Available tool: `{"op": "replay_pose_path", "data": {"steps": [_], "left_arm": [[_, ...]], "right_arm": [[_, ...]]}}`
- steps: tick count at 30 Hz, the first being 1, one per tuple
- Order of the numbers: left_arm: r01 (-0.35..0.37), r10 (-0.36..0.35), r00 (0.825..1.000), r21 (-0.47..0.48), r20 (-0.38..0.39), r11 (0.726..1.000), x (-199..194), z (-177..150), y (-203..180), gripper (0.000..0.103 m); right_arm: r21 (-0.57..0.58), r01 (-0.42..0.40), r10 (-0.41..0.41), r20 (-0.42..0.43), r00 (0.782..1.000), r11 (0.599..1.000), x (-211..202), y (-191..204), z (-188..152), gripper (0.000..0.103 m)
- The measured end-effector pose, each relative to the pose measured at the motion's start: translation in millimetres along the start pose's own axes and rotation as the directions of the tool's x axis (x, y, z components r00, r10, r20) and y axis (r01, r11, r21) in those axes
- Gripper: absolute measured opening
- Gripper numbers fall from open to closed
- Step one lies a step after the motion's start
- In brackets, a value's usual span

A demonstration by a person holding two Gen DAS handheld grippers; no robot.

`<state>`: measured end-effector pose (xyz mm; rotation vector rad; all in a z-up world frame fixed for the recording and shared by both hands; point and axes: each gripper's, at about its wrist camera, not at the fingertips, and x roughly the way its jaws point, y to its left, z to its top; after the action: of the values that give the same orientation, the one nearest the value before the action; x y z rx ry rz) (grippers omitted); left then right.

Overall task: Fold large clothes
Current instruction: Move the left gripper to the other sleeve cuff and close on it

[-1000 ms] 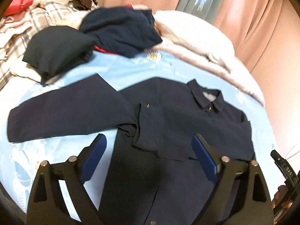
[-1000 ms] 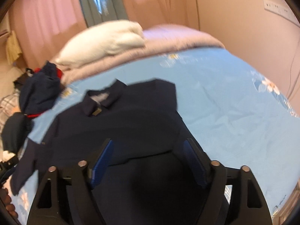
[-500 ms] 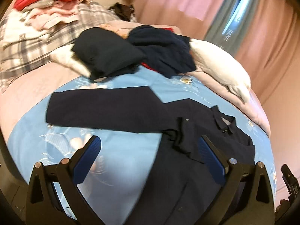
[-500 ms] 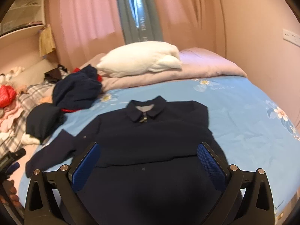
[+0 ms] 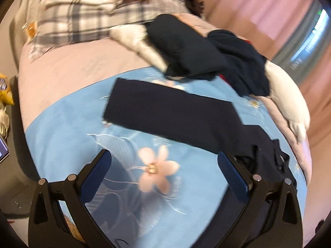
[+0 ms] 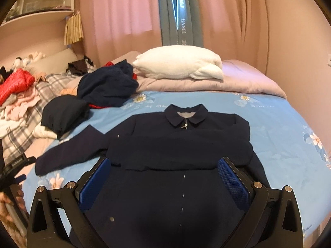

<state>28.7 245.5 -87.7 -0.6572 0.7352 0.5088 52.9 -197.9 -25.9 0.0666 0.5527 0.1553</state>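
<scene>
Navy cloth: jacket (image 6: 178,144) lies flat, front up, on blue flowered sheet (image 6: 279,128); collar toward white pillow (image 6: 180,62).
Sleeves: one already folded across chest, edge running across below collar; other sleeve (image 5: 171,111) stretched out sideways, not yet folded.
Change, L: left gripper (image 5: 164,181) has swung off jacket body within the last sec; now looks over bare sheet and pink flower print, w/ stretched sleeve just ahead.
Change, R: right gripper (image 6: 164,180) has pulled back and levelled; whole jacket now in its view.
Meaning: prob. lining up on stretched sleeve for next fold; roughly early-mid task, body fold still to do.
Tools: both wide open, nothing between fingers on either.
Hidden: jacket hem cut off behind gripper bodies, both views. Sleeve cuff edge blurred in L view; can't tell if flat or curled.
Unclear: folded sleeve's cuff merges w/ dark body, no clear edge.
Clutter: dark clothes pile (image 6: 103,86) at sheet's far corner, near sleeve, not touching as far as visible; plaid blanket (image 5: 86,20) beyond.
</scene>
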Motion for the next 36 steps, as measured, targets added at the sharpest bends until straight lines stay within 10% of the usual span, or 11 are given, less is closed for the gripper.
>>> {"op": "replay_pose_path", "data": {"steps": [20,36], "left_arm": [[-0.105,0.08,0.987,-0.184,-0.142,0.977,94.3,24.3,79.0,0.099],[-0.114,0.1,0.992,-0.209,-0.075,0.971,119.8,45.0,78.0,0.1]], "right_arm": [[-0.004,0.069,-0.069,-0.095,0.993,0.998,23.6,10.9,-17.3,0.102],[0.008,0.081,-0.079,-0.13,0.988,0.997,36.1,8.1,-20.2,0.102]]}}
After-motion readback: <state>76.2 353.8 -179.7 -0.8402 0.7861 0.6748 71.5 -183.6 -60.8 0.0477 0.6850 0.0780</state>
